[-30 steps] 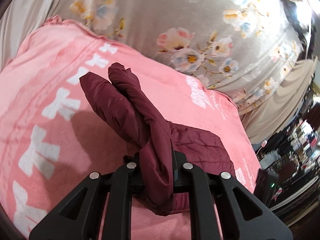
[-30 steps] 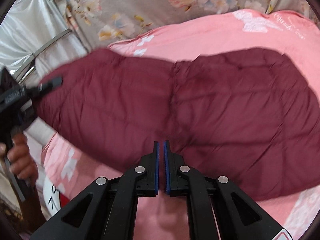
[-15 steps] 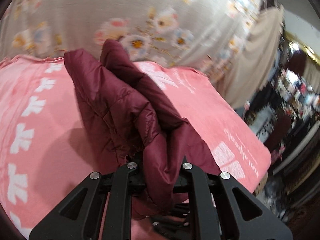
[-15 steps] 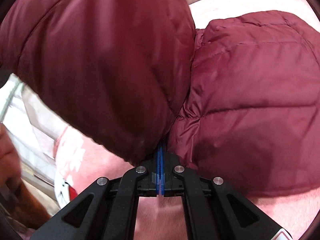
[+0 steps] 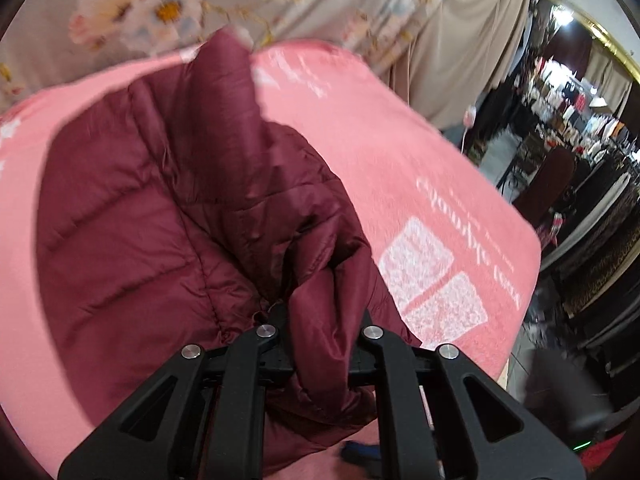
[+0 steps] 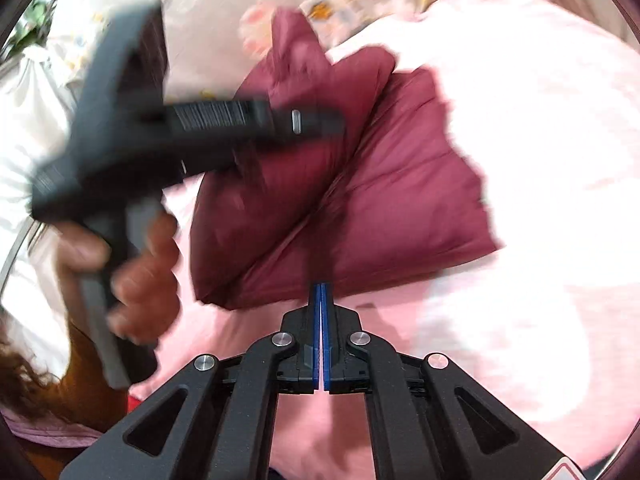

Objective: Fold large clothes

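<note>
A dark red quilted puffer jacket [image 5: 160, 232] lies on a pink blanket [image 5: 400, 152], one part doubled over the rest. My left gripper [image 5: 320, 320] is shut on a thick fold of the jacket's edge and holds it above the blanket. In the right wrist view the jacket [image 6: 380, 184] lies folded ahead, and the left gripper's black body [image 6: 168, 140], held by a hand, reaches over it from the left. My right gripper [image 6: 321, 292] is shut, its blue pads together at the jacket's near edge, with no cloth seen between them.
A grey floral sheet [image 5: 168, 8] lies beyond the blanket. A beige curtain [image 5: 460, 40] hangs at the back right. The blanket's edge [image 5: 528, 264] drops off at the right, with dark racks of goods [image 5: 580, 140] beyond.
My left gripper has carried its jacket fold over toward the right. The lifted part has come down onto the rest. My right gripper has drawn back from under the jacket to its near edge.
</note>
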`<state>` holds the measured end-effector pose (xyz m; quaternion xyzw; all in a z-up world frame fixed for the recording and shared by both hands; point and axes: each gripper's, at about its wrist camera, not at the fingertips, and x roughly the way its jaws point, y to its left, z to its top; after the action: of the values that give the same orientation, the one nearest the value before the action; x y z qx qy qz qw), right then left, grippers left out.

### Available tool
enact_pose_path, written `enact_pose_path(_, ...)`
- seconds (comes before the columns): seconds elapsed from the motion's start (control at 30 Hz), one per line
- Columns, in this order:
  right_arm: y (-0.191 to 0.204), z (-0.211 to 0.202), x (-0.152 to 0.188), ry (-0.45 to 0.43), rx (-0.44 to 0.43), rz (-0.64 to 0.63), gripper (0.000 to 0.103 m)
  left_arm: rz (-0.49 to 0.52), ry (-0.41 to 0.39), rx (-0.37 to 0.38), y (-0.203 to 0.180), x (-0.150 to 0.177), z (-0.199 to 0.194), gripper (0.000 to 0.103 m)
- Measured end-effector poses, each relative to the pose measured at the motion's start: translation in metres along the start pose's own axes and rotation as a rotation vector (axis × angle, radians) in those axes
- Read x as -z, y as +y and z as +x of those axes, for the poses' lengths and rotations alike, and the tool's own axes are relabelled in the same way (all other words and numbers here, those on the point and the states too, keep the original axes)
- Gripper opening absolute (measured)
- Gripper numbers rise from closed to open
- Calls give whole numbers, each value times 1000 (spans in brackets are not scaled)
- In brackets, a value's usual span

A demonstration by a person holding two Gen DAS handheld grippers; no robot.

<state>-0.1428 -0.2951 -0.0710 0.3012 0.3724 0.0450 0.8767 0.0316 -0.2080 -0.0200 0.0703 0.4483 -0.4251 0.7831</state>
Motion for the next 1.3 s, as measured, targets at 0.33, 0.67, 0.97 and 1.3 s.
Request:
enact_pose_path(0.33, -32, -41, -36, -123, 59, 80, 6, 34, 103, -39, -20, 18, 59, 10)
enact_pose_path(0.67, -53, -50, -99, -192, 81, 88, 11, 45, 111, -85, -25, 21, 69, 10)
enact_pose_path(0.97, -51, -24, -151, -152, -18, 133, 41, 70, 107, -130, -47, 12, 66, 14)
enact_pose_path(1.3, -27, 8, -191, -74, -49, 123, 49, -53, -105, 42, -37, -4, -43, 58)
